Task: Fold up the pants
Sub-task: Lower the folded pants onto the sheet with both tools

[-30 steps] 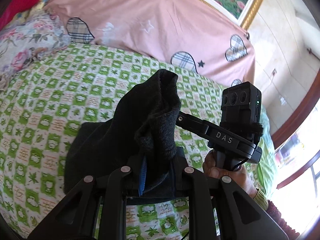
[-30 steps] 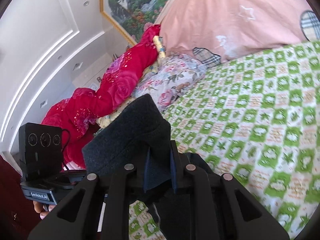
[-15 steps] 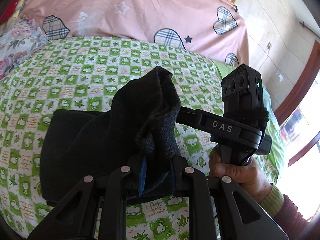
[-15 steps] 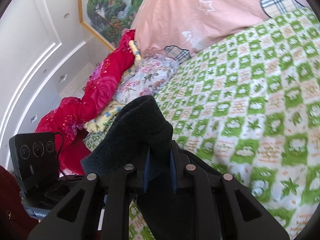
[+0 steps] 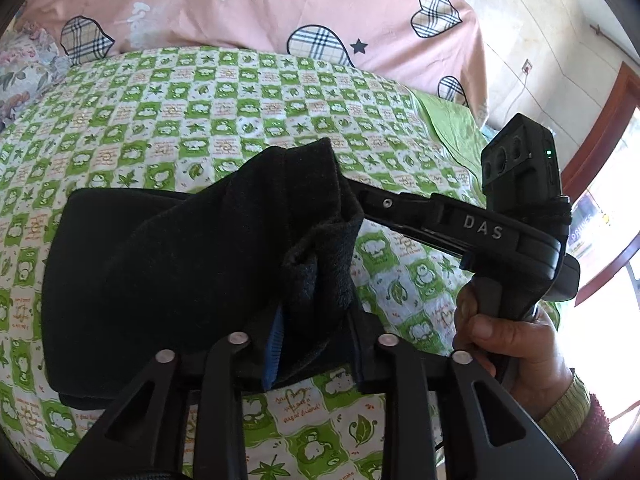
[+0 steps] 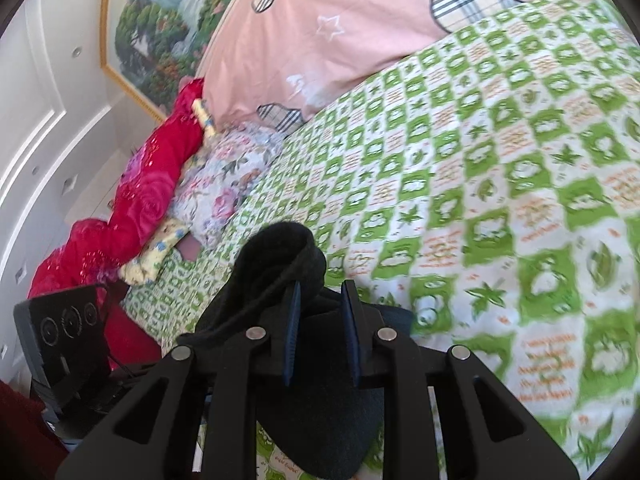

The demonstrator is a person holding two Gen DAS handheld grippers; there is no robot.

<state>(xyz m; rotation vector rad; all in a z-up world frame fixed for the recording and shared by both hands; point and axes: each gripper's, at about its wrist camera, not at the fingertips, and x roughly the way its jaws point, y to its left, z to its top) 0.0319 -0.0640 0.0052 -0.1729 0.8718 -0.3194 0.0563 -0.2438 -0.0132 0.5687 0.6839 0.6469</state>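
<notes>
Dark fleece pants [image 5: 160,272] lie folded in a flat stack on the green-checked bedspread [image 5: 200,100]. A raised end of the cloth stands between the fingers of my left gripper [image 5: 316,316], whose jaws are opening beside the blue pad [image 5: 274,340]. The right gripper's body [image 5: 480,232] reaches in from the right, held by a hand [image 5: 512,340], its tips hidden behind the cloth. In the right wrist view my right gripper [image 6: 320,300] is opening too. Its blue pads [image 6: 290,332] stand apart, and the bunched pants [image 6: 280,256] slump off to the left of them.
A pink quilt with plaid hearts [image 5: 280,4] lies along the far side of the bed. A floral pillow [image 6: 228,176] and a red blanket [image 6: 148,184] are piled at the bed's left end. A framed painting [image 6: 160,20] hangs above, and a wood-framed window [image 5: 600,220] is on the right.
Both grippers came down toward the bed with the pants' end. Their jaws have widened, and in the right wrist view the cloth has sagged left out of the pads.
</notes>
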